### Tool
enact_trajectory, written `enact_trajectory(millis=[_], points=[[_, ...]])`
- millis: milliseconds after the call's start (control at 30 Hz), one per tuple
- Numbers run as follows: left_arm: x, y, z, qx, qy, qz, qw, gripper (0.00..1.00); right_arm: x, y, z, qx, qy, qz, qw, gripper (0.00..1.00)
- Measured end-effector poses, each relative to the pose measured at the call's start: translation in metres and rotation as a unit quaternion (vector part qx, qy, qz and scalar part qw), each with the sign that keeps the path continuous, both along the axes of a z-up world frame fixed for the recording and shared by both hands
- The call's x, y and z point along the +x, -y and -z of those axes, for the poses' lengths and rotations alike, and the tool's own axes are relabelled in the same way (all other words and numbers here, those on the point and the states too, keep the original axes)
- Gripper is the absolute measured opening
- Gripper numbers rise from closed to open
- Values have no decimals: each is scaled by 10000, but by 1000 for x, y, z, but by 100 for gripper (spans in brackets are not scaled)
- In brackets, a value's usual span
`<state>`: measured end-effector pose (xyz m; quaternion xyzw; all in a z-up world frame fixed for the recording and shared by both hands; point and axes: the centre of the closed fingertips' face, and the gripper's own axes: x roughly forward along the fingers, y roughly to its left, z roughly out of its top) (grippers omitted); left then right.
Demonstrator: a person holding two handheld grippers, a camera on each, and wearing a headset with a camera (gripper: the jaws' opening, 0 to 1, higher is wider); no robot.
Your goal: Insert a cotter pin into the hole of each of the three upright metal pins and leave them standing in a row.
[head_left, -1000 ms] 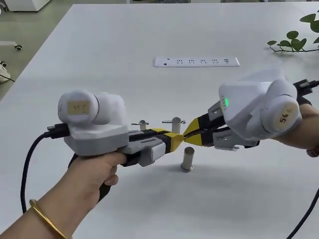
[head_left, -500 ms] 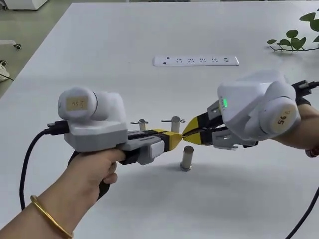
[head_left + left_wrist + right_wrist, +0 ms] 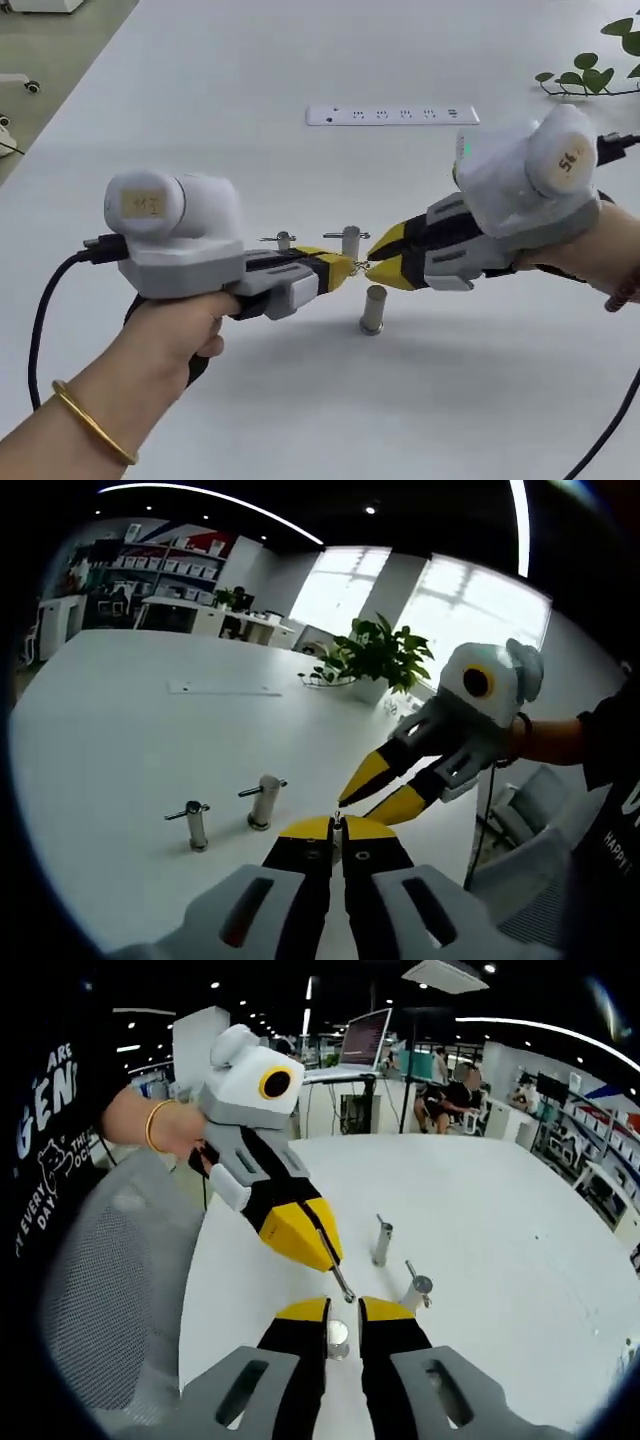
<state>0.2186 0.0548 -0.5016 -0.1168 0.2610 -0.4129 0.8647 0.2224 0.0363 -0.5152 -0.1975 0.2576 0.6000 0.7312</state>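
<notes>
Power strip (image 3: 392,116) lies far behind. Two fitted metal pins (image 3: 350,240) stand behind the tips, bare pin (image 3: 372,310) in front. Left gripper (image 3: 348,268) clamps a cotter pin (image 3: 340,1278), clear in the right gripper view; right gripper (image 3: 374,262) is narrowly parted.

The left gripper (image 3: 350,268) has a pale grey, boxy housing topped by a rounded white barrel with a yellowish handwritten label (image 3: 140,206). Its jaws are black, tipped in yellow. From the rear of that gripper runs a black cable (image 3: 45,310), and just behind it a thin gold bangle (image 3: 90,425) rings the wrist. Facing the left gripper, the right gripper (image 3: 372,262) is built alike — with a green light (image 3: 466,150) and its own scrawled label. A black T-shirt (image 3: 50,1140) carries white lettering.
</notes>
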Motion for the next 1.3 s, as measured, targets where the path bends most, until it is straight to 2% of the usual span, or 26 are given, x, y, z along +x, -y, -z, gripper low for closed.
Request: enact_trajectory(millis=[100,133,200,300,400,467,533,667,800,1167,1300], points=[[-3,-1,-3,-47,119,140,9998,0,-3,2,-1,307,-484,257,9980,8],[-5,-1,-4,-76,170,229,9996,0,-6,2,-2,436,-725,286,9960,9],[-9,-1,-6,-89,306,348,9989,0,-13,4,0,540,-1030,293,9928,11],[-14,2,-8,-168,446,528,9975,0,-18,8,3,601,-1191,289,9906,12],[-21,5,-6,-29,623,808,9948,0,-24,9,3,703,-1344,252,9881,13],[-24,7,-5,-7,647,893,9939,0,-29,6,1,777,-1448,172,9863,12],[-27,9,-4,31,701,1017,9923,0,-35,4,0,808,-1479,0,9857,12],[-34,13,-1,115,838,1215,9890,0,-46,0,4,702,-1522,-194,9857,11],[-42,16,1,128,865,1397,9863,0,-52,-3,5,706,-1592,-322,9842,10],[-44,17,-2,11,855,1451,9857,0,-59,-5,7,684,-1662,-485,9825,2],[-46,17,-2,-1,850,1497,9851,0,-60,-5,6,664,-1600,-538,9834,0]])
